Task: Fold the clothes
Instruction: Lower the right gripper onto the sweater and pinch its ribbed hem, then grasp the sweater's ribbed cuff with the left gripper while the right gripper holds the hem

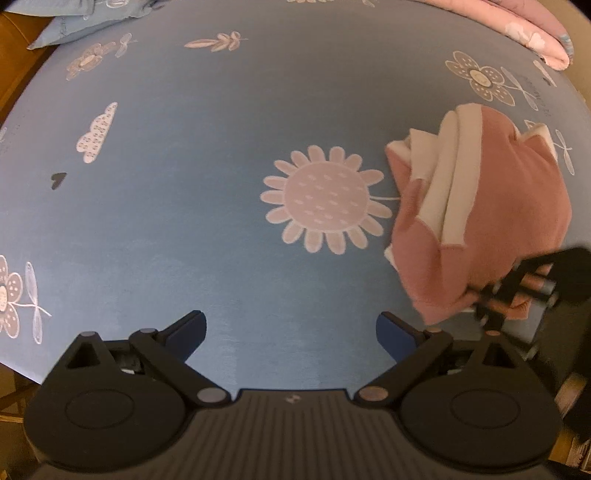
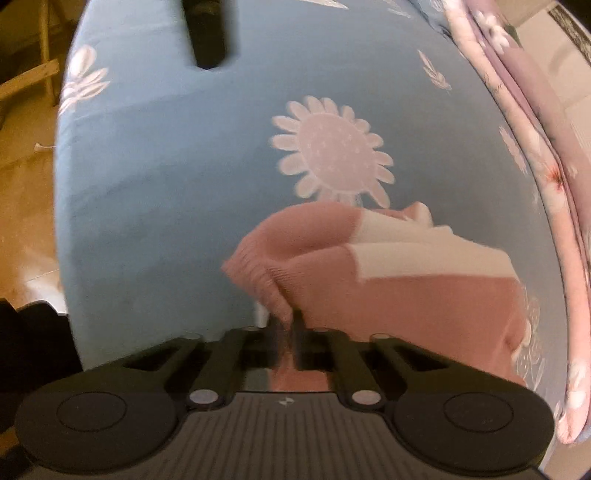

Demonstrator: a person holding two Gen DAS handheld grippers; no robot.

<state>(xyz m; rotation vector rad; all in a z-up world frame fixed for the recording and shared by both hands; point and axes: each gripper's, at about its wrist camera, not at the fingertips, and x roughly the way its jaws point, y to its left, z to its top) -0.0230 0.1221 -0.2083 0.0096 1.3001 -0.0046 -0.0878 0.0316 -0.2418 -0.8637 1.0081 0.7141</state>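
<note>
A pink and white knitted garment [image 1: 495,206] lies bunched on the blue flowered bed sheet [image 1: 207,192], at the right of the left wrist view. My left gripper [image 1: 291,332] hangs open over bare sheet to the garment's left, with nothing between its blue pads. My right gripper [image 2: 286,325] is shut on the garment's [image 2: 388,291] ribbed pink edge, the fabric pinched between its fingers. In the left wrist view the right gripper [image 1: 487,299] shows at the garment's lower right corner.
A pink flowered quilt [image 2: 546,155] runs along the bed's right side. A blue pillow [image 1: 74,22] lies at the far left corner. Wooden floor [image 2: 26,184] shows past the bed's left edge. The left gripper's dark body [image 2: 208,33] appears at the top of the right wrist view.
</note>
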